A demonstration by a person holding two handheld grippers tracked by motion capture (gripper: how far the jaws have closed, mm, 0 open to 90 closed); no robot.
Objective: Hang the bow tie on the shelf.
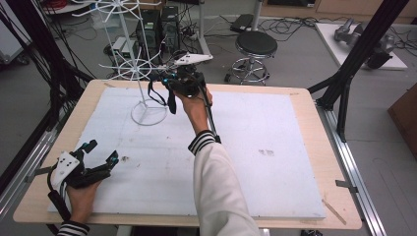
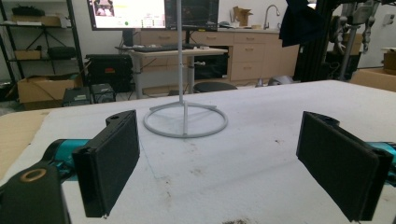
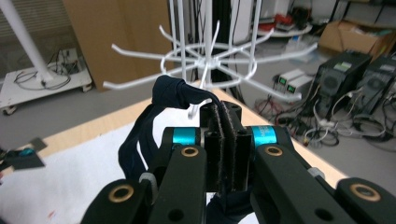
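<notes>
Dark strap (image 3: 140,140) pinched in right gripper (image 3: 226,116) fingers | left gripper (image 2: 233,158) fingers wide | no legible writing

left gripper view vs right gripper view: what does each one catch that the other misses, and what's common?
Left gripper view alone: the rack's ring base standing on the white mat, the open left claw with nothing between its jaws, and a lit monitor behind.

Right gripper view alone: the rack's radiating hook arms, the right claw shut on a dark blue fabric strap beside those arms, and computer towers on the floor.

Both: the white wire rack and the mat-covered table.
</notes>
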